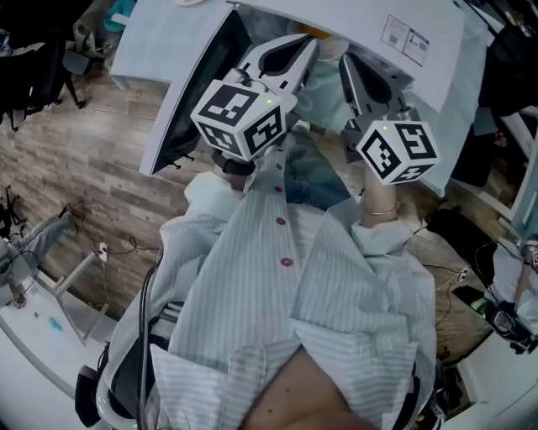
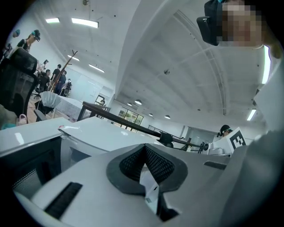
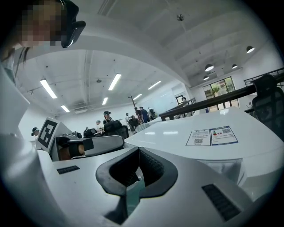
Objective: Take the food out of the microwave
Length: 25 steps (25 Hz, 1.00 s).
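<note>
Wood floor (image 1: pixel 92 159): cables (image 1: pixel 134 249), black chair (image 1: pixel 38 80) on it.

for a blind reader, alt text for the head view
The left tongs and right tongs, grey with black-and-white marker cubes, are each shut on an edge of a pale translucent plastic container at a white microwave with its door open. The person's striped shirt fills the foreground.

Pale striped shirt (image 1: pixel 336 285), red buttons (image 1: pixel 287 262), thin bracelet (image 1: pixel 382 212), black-and-white marker cubes (image 1: pixel 242 117) with green lights
</note>
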Tool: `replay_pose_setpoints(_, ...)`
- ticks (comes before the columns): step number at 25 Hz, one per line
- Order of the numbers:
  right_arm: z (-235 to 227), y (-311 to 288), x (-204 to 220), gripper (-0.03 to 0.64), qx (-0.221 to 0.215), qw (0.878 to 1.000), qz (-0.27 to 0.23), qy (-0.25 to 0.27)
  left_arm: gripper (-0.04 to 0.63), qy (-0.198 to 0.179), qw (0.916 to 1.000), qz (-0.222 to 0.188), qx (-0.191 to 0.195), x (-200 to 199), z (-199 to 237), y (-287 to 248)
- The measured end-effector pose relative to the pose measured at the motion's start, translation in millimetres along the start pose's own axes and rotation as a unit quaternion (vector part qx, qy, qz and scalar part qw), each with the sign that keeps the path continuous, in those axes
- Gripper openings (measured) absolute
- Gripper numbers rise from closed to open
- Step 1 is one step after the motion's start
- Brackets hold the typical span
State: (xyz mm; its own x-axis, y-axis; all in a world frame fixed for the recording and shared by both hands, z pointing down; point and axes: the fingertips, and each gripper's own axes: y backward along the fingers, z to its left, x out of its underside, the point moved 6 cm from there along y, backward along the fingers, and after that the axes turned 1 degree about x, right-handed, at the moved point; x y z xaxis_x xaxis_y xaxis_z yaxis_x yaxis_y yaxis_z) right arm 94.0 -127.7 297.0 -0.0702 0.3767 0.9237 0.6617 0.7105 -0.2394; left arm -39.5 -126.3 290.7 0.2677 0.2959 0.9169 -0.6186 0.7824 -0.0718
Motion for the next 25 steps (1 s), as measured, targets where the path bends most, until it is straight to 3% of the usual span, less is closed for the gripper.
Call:
replay_pose_setpoints(9, -20, -10, -9, 0.032, -0.011, 1.000, 0.000, 0.002, 0.008, 0.004, 0.9999, -0.001, -0.013, -4, 8, -22)
replay_pose_setpoints(25, -21, -28, -18, 0.032, 0.009, 1.000, -0.006, -0.019, 0.008, 0.004, 0.9994, 0.022, 0.028, -16, 21, -39)
